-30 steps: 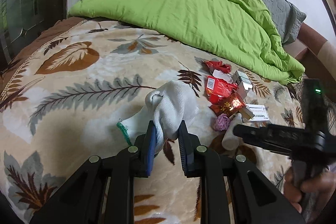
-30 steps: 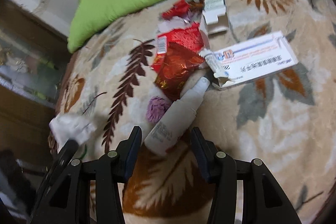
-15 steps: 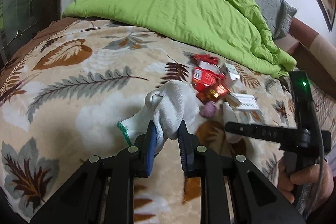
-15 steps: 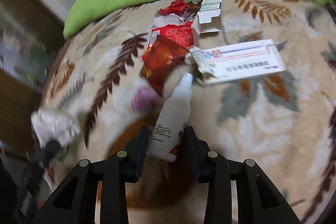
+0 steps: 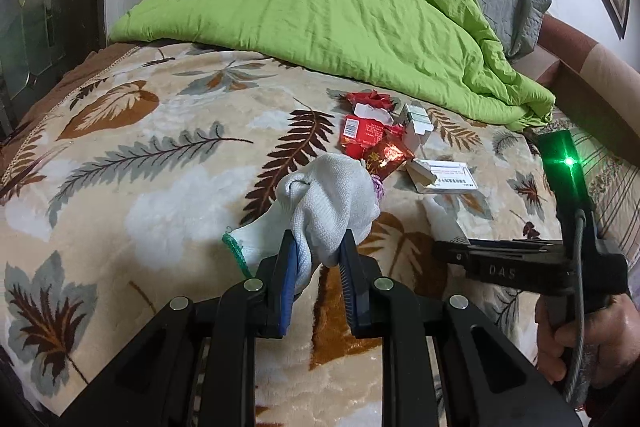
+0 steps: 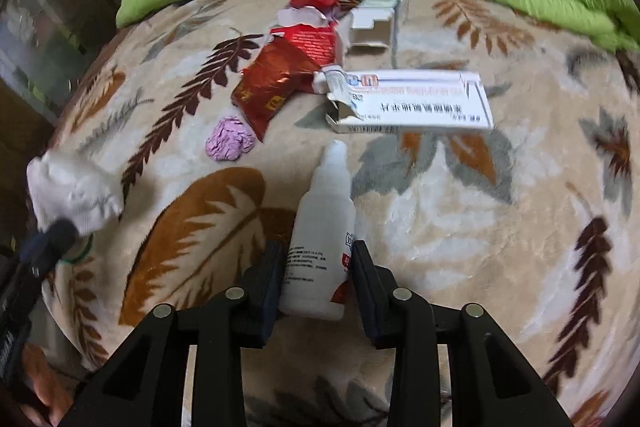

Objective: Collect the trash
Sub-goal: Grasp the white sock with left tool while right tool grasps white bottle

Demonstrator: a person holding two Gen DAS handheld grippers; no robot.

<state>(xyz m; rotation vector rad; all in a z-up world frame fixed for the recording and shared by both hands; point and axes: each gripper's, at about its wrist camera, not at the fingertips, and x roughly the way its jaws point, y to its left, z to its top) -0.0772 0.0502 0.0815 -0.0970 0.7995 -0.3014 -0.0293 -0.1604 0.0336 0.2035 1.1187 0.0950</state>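
Left gripper (image 5: 318, 259) clenched on a white knit glove (image 5: 328, 203) held above the leaf-print blanket (image 5: 168, 187), right gripper (image 6: 316, 267) closing around a white plastic bottle (image 6: 322, 231), pads touching its sides, wrappers (image 6: 276, 87) and a flattened box (image 6: 416, 103) just beyond its nozzle

the right gripper (image 6: 316, 267) has its jaws closing around a white bottle (image 6: 322, 227) lying on the leaf-patterned bed (image 6: 480, 227). just beyond the bottle's tip lies a torn white box (image 6: 416, 103); a pink wad (image 6: 230, 145) sits beyond the bottle, to its left.
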